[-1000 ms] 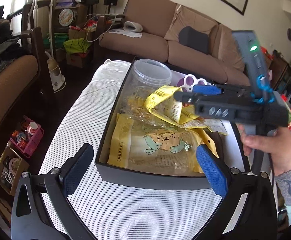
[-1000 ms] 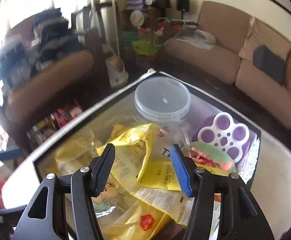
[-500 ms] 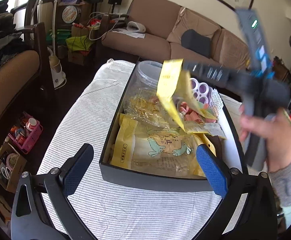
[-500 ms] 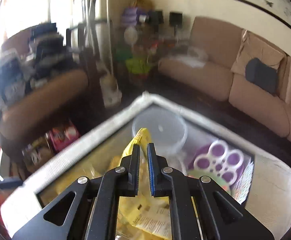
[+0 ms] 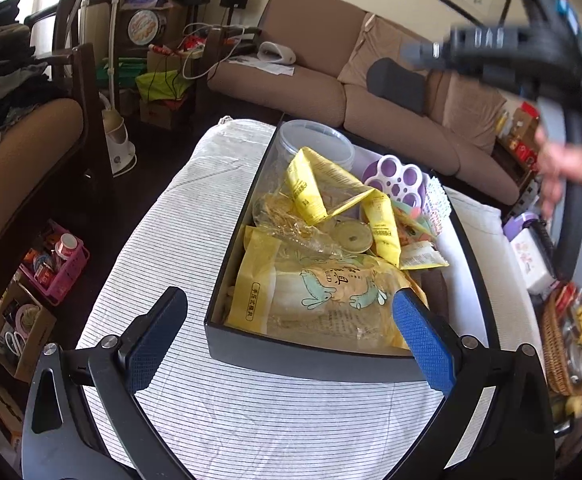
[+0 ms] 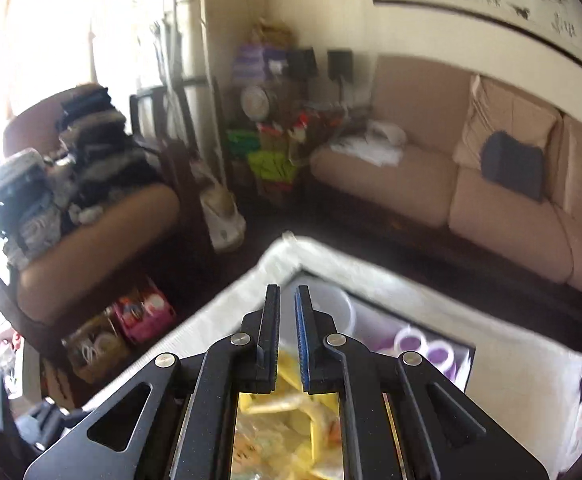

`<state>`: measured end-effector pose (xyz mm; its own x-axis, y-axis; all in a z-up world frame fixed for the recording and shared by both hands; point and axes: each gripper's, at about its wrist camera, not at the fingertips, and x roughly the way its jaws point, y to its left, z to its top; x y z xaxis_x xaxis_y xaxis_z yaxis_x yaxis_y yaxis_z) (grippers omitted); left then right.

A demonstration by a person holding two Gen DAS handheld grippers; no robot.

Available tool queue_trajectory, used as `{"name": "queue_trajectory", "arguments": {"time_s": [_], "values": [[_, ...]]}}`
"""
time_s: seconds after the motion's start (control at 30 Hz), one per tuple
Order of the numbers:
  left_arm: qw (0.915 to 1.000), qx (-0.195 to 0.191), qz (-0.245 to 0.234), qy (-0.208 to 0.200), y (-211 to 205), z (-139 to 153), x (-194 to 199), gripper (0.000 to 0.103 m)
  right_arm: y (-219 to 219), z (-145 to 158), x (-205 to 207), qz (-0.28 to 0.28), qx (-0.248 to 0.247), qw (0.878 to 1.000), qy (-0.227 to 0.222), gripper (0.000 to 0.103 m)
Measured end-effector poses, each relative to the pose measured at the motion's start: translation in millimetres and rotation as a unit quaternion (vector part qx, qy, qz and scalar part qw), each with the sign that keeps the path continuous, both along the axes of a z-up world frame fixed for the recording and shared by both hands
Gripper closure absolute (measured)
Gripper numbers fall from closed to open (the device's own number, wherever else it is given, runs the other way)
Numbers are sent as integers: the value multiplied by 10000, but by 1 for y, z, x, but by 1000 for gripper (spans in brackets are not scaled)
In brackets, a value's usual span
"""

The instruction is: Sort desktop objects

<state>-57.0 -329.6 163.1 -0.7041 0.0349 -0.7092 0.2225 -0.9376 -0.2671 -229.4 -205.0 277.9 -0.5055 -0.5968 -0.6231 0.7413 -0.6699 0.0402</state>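
Note:
A black box (image 5: pixel 311 356) on the striped tablecloth holds yellow snack bags (image 5: pixel 323 300), a folded yellow packet (image 5: pixel 311 188), a clear lidded tub (image 5: pixel 315 140) and a purple mould (image 5: pixel 397 178). My left gripper (image 5: pixel 291 340) is open and empty, just in front of the box's near wall. My right gripper (image 6: pixel 287 320) is nearly shut with nothing between its fingers, raised high above the box (image 6: pixel 371 320); it shows blurred at the top right of the left wrist view (image 5: pixel 491 44). The yellow packet lies loose in the box.
The table (image 5: pixel 179 232) stands before a brown sofa (image 5: pixel 331 80). A wicker basket (image 5: pixel 559 344) and a white packet (image 5: pixel 531 256) sit at the table's right. A chair with clothes (image 6: pixel 71 184) and a pink basket (image 5: pixel 55 268) are on the left.
My right gripper shut on the yellow packet and lifted it from the box. Now the packet lies back in the box, and the right gripper has risen higher, up and to the right.

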Motion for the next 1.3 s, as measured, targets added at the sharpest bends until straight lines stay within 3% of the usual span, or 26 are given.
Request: {"name": "queue_trajectory", "arguments": {"time_s": [0.1,0.2,0.3,0.37,0.43,0.53,0.63,0.73,0.8,0.83,0.93,1.03,1.13,1.23,1.3], "values": [[10000,76,33,29,-4,0,1,0,3,-40,-10,77,-39,9983,-582,93],[10000,17,18,12,-2,0,1,0,-13,-75,-14,129,234,9964,-804,87],[9999,-83,-50,-40,0,-2,0,0,-23,-85,-3,220,494,9979,-363,63],[9999,-147,-57,-65,0,-3,-1,0,-19,-85,5,369,554,9977,-90,30],[9999,-102,-59,-56,-2,-4,0,0,-14,-87,12,621,956,9928,376,23],[10000,-21,-87,-40,-3,-5,-1,0,-5,-107,11,1014,1655,9798,479,23],[10000,-5,-92,-20,1,-5,-4,0,-9,-129,-3,987,2211,9696,369,23],[9999,13,-137,13,7,-5,-6,0,-24,-143,-11,1030,2334,9665,262,28],[9998,-36,-177,16,12,-4,-8,0,-32,-152,-17,1115,2423,9638,-16,83],[9998,-45,-187,12,13,-5,-9,0,-34,-155,-22,1037,2475,9632,-128,96],[9998,24,-180,10,14,-4,-12,0,-24,-137,-21,894,2213,9711,95,96],[9997,106,-201,52,16,-3,-13,0,1,-102,-15,482,1714,9826,520,96],[9995,155,-256,80,21,-2,-13,0,21,-64,-8,226,1389,9853,973,96],[9994,160,-308,67,26,-3,-14,0,35,-23,-6,164,898,9903,1048,96],[9992,154,-351,65,29,-3,-15,0,42,0,-7,371,332,9962,716,96]]}}
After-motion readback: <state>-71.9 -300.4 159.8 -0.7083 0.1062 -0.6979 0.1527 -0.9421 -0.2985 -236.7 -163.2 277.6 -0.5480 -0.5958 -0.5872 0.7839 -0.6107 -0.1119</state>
